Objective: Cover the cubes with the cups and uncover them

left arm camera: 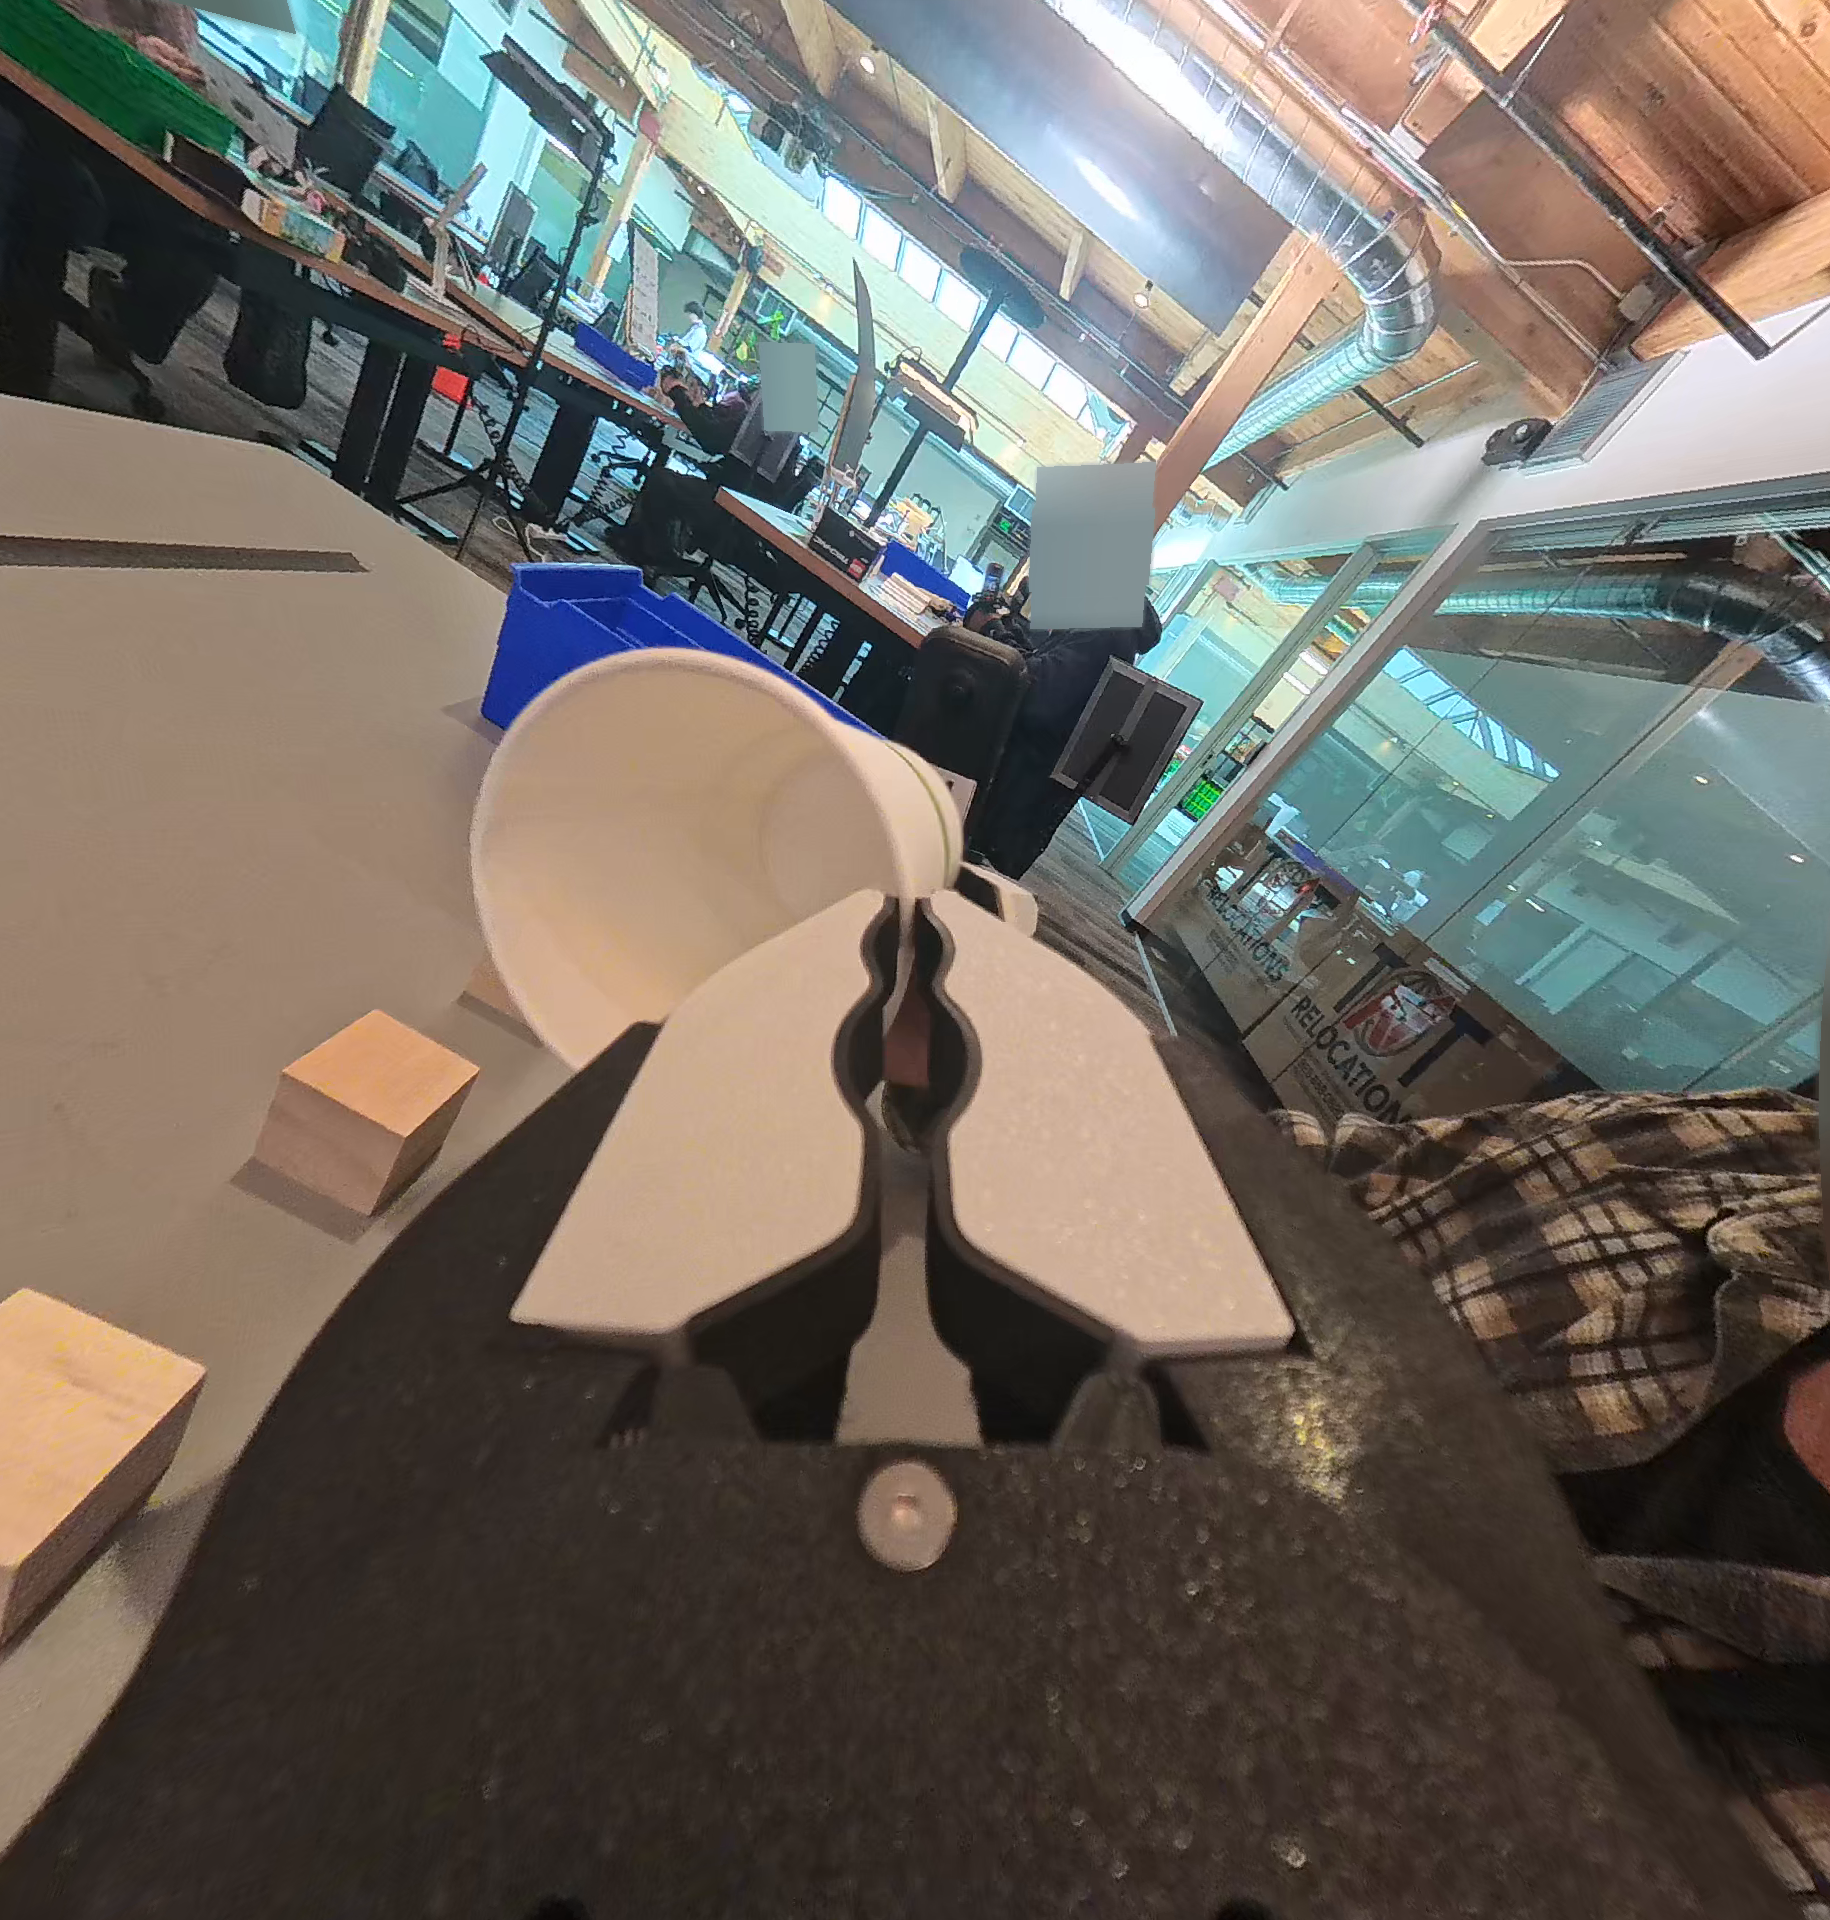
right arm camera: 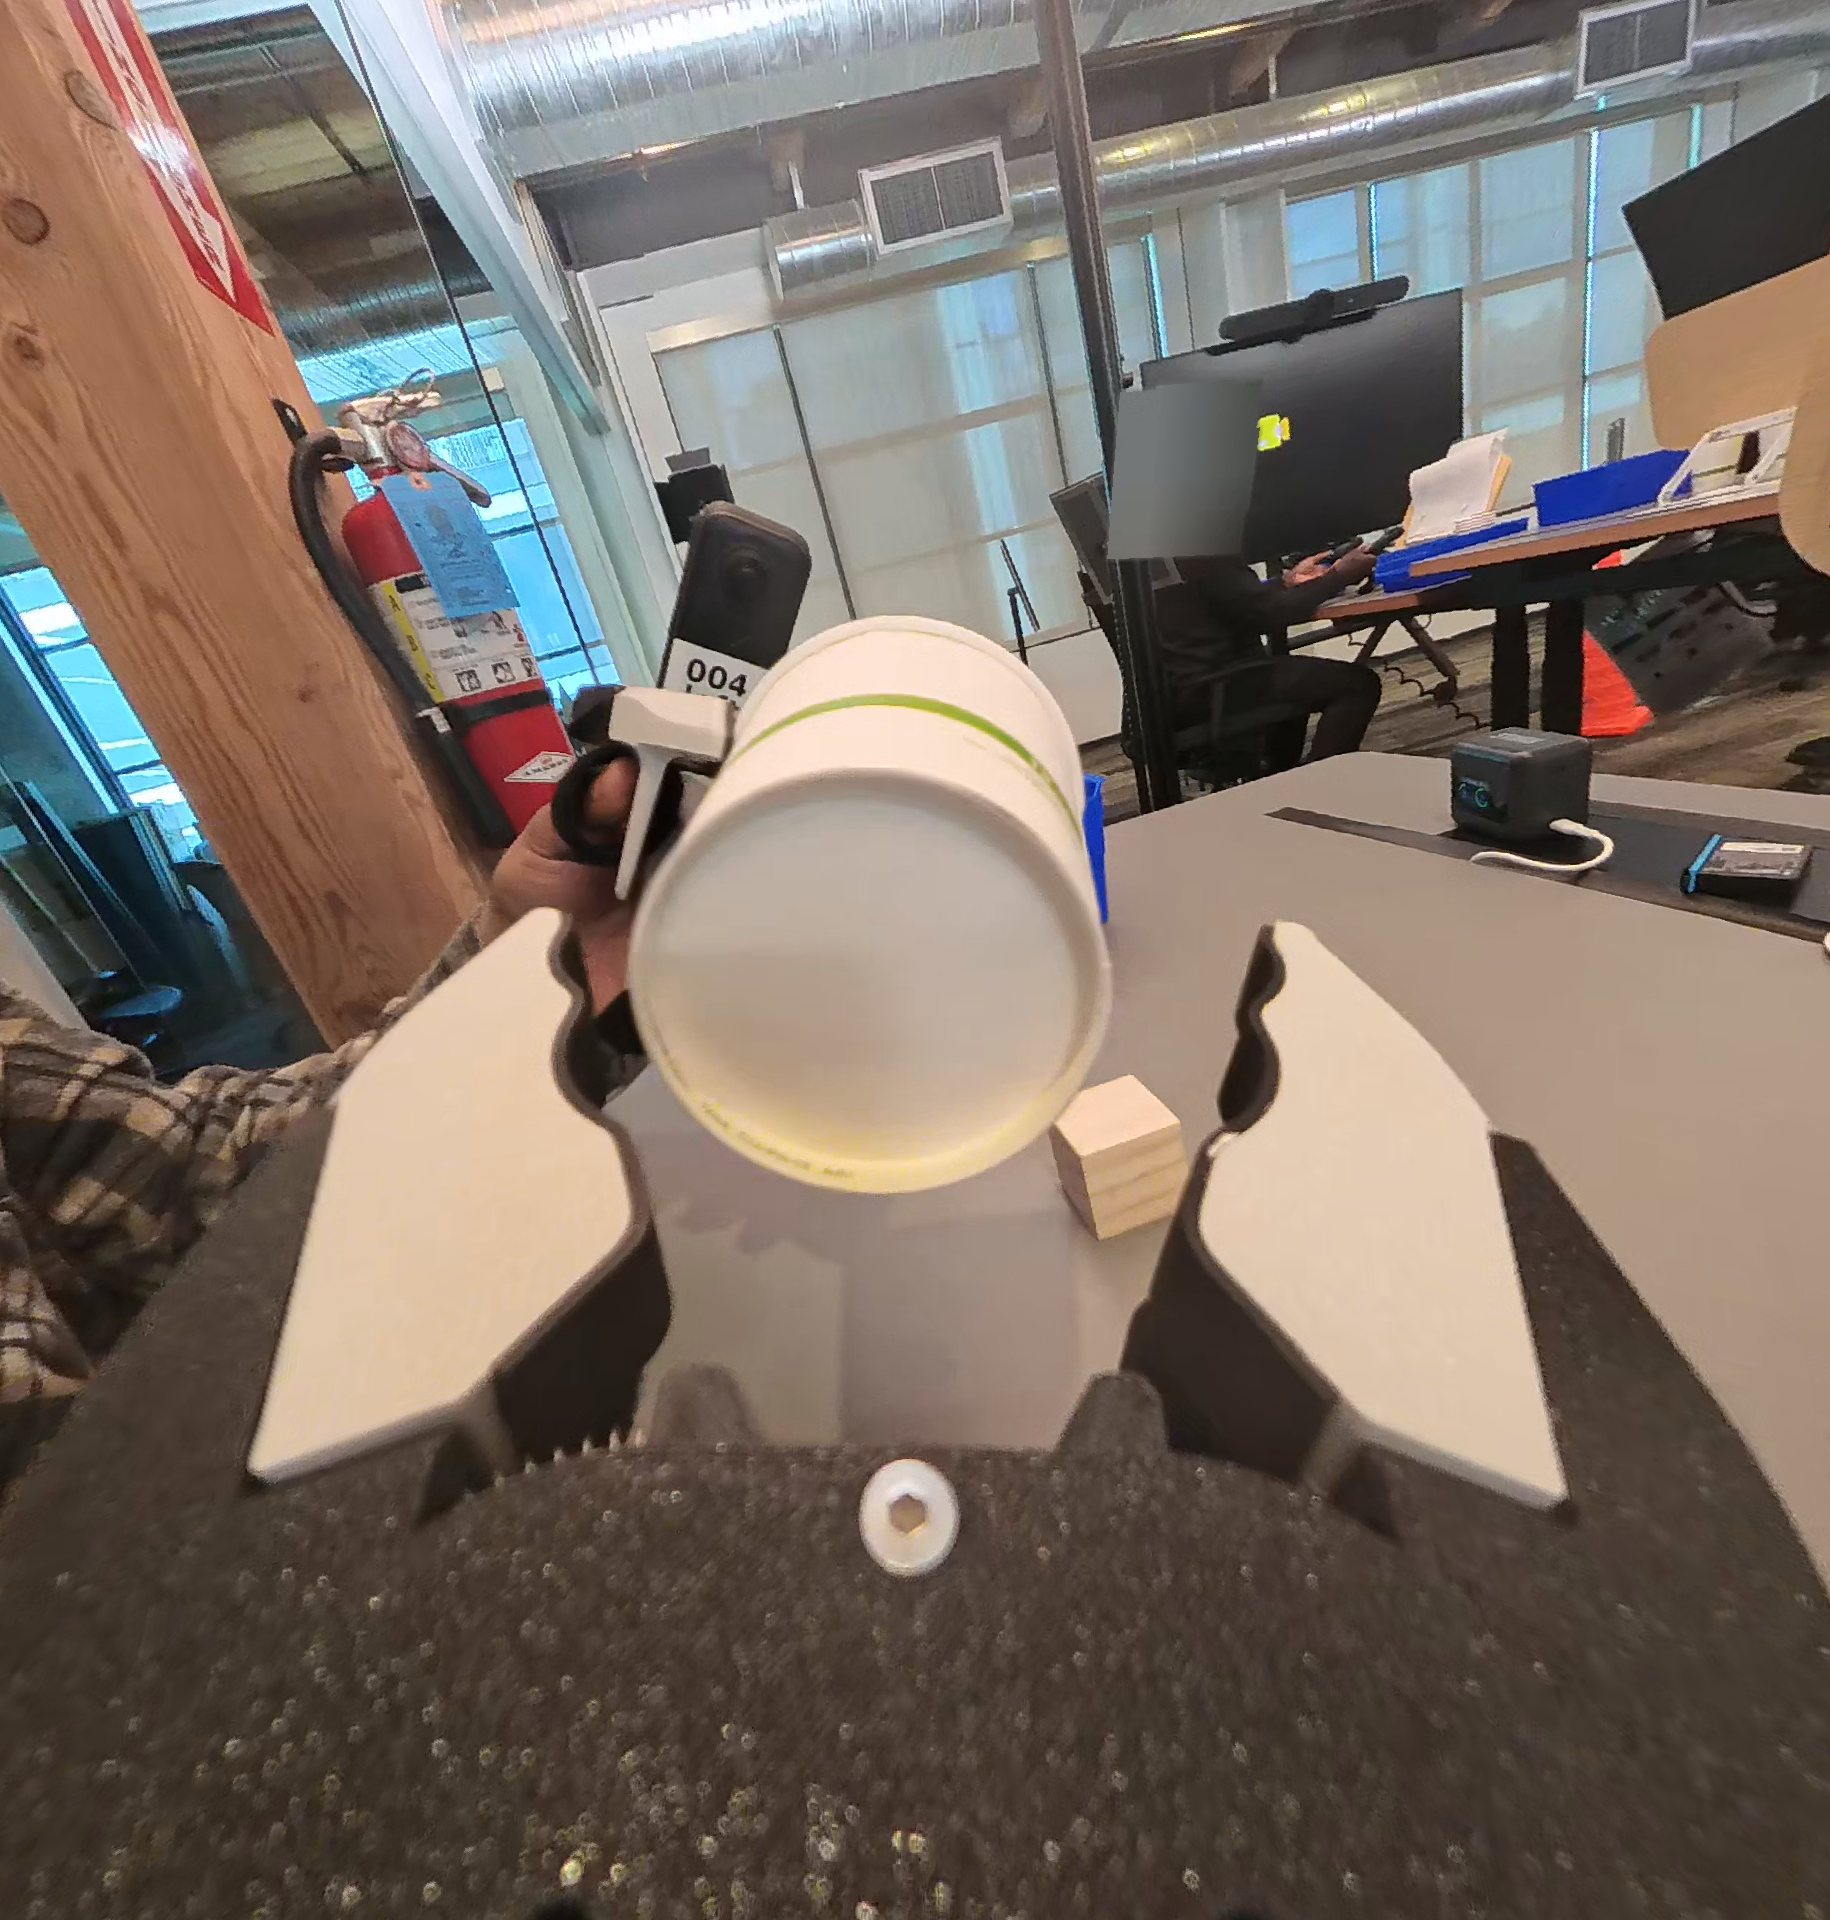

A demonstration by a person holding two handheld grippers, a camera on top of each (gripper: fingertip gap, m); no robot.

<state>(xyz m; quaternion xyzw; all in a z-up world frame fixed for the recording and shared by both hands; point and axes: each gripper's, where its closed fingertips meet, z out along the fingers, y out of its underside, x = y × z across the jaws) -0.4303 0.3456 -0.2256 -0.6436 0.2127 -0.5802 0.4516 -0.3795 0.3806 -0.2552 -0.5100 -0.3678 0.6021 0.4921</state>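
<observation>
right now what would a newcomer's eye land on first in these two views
The white paper cup stands out first: the left gripper holds it tipped on its side above the grey table, fingers pinched on its wall. In the right wrist view its base fills the middle, between the open fingers of the right gripper. Next come the bare wooden cubes on the table below, and the red fire extinguisher on the wooden post behind.

This is an open-plan office with a workshop feel. Long wooden desks (left arm camera: 454, 281) carry dark monitors (right arm camera: 1358, 416) and blue plastic bins (left arm camera: 599, 644), and people sit working at them. Overhead run exposed timber ceiling beams (left arm camera: 1721, 156) and a silver corrugated air duct (left arm camera: 1378, 312). Glass partition walls (left arm camera: 1513, 779) enclose side rooms, and a red fire extinguisher (right arm camera: 475, 665) hangs on a thick wooden post (right arm camera: 163, 520).
</observation>
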